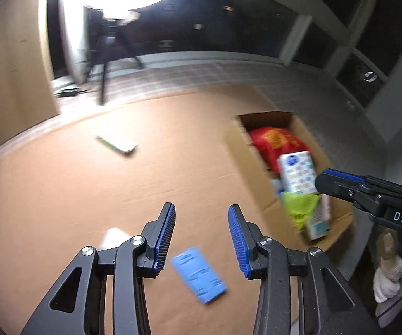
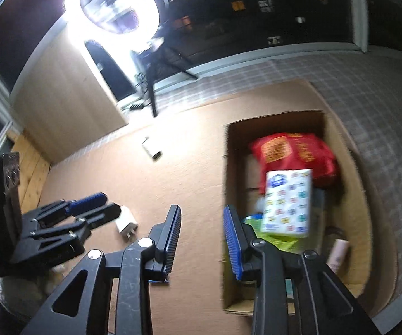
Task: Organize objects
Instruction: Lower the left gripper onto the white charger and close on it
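Observation:
My left gripper (image 1: 201,215) stands open over the brown cardboard mat, with nothing between its blue pads. A blue packet (image 1: 199,275) lies flat on the mat just below it. A white plug (image 2: 126,224) sits beside the left gripper (image 2: 111,203). My right gripper (image 2: 202,215) is open and empty beside the left wall of the open cardboard box (image 2: 226,167). In the box lie a red bag (image 2: 293,153), a white patterned carton (image 2: 287,203), a green bag (image 2: 273,237) and a pink tube (image 2: 339,252). A green-edged flat box (image 1: 117,143) lies farther out on the mat.
A bright ring light on a tripod (image 2: 111,8) stands at the back next to a wooden panel (image 2: 69,106). Grey tiled floor (image 2: 382,139) surrounds the mat. Dark windows run along the back. A white cloth bundle (image 1: 388,276) sits at the right edge.

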Tool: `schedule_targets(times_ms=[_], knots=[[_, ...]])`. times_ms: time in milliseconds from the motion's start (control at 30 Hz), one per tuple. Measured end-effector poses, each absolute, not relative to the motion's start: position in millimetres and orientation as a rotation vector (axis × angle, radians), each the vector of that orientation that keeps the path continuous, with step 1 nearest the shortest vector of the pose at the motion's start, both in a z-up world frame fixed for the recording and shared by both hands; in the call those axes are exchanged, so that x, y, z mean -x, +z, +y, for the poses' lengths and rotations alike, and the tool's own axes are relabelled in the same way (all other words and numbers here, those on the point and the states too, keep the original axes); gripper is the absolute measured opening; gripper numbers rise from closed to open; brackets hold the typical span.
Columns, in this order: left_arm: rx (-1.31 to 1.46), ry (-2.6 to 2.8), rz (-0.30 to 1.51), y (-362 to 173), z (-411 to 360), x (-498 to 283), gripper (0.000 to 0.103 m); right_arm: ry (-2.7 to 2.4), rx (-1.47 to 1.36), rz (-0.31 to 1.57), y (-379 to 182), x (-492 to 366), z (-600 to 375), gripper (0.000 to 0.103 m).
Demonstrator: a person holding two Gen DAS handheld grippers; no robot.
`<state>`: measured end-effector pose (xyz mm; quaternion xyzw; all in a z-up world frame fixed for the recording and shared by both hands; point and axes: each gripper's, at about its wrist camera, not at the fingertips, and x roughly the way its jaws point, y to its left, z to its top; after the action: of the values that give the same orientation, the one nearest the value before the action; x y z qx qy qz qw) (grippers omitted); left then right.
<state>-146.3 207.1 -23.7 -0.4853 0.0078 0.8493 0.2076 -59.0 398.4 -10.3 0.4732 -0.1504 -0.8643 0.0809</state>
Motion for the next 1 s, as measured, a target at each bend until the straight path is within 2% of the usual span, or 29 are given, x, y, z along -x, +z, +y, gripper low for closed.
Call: schedule_targets(times_ms=[300,533,1000], knots=[[1.401,2.472,-0.025,-23,127,135,0.049,-2.556,-1.418,-0.305,-17,59,338,0.029],[1.475,2.495,-0.153,-39,76,143,0.055,-2.503,-1.454,-0.333,-36,57,313,0.029],[1.551,2.324,-0.177,-92,90,138,0.054,-2.294,-1.561,-0.375,-68,102,282,0.032]])
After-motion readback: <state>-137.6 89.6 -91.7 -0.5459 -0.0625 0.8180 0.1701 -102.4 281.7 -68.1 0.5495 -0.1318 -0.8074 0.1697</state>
